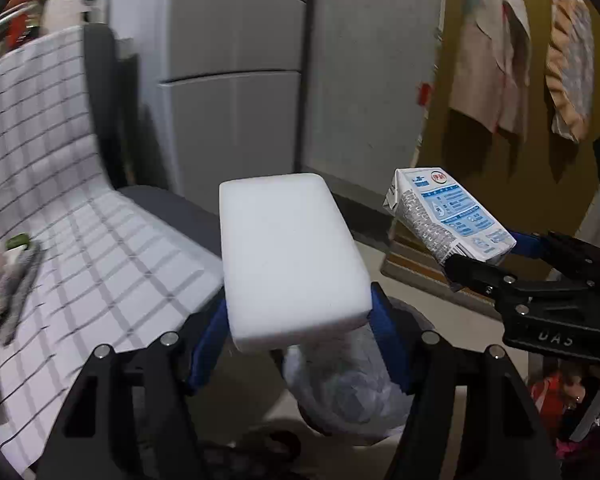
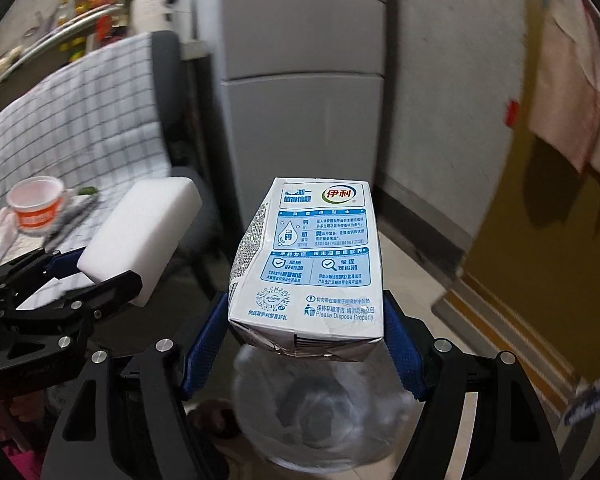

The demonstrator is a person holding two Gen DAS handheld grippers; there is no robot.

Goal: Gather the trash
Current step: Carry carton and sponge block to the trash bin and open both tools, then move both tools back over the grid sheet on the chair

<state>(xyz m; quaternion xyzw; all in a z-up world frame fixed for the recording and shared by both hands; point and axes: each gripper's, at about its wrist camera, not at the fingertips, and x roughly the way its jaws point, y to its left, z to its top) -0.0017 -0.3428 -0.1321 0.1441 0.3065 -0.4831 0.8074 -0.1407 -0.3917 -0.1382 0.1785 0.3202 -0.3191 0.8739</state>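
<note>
Now both grippers hover over a lined trash bin [image 2: 320, 412]. Left gripper [image 1: 298, 320] fingers pinch a white foam block [image 1: 290, 256]; right gripper [image 2: 306, 340] fingers pinch a milk carton [image 2: 312, 268]. Releasing off-centre could drop either onto the floor.

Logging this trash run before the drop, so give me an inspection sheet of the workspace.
Surface: checked cloth draped over a chair.
Job's things: white foam block; milk carton; lined bin below both.
Clutter: orange-and-white cup on the cloth.
Grippers: left tongs shut on the foam block; right tongs shut on the carton.
Cables: nothing seen.
Surroundings: grey fridge, hanging cloths, tiled floor.
</note>
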